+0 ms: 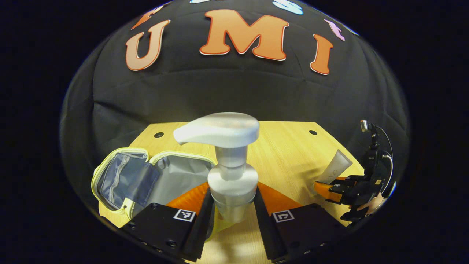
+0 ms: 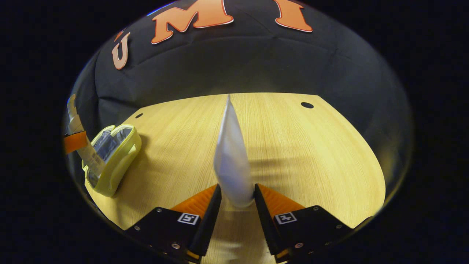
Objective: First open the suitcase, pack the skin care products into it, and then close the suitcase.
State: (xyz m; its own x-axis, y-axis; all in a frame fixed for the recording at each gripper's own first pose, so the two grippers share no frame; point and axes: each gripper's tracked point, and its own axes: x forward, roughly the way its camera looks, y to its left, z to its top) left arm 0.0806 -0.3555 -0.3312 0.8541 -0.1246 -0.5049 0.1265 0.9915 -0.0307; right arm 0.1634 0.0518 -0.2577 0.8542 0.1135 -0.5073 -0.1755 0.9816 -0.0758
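A pale wooden tabletop (image 2: pixel 293 154) stands before the booth's black cloth wall. The left gripper (image 1: pixel 232 209) pinches a pump bottle (image 1: pixel 229 172) beside the open suitcase (image 1: pixel 146 176); the right gripper (image 2: pixel 236 205) pinches a tube (image 2: pixel 231 157) above the tabletop.

Nothing here is showing words or numbers I can make out. The left gripper (image 1: pixel 232 216) is carrying two square black-and-white code markers (image 1: pixel 184 215), one on each finger, and the right gripper (image 2: pixel 236 205) is wearing the same kind of pair (image 2: pixel 188 218); they are patterns, not letters. The tube (image 1: pixel 335 168) is showing a short line of dark print, too small to read. The bottle (image 2: pixel 91 156) is showing rows of fine print, equally unreadable.
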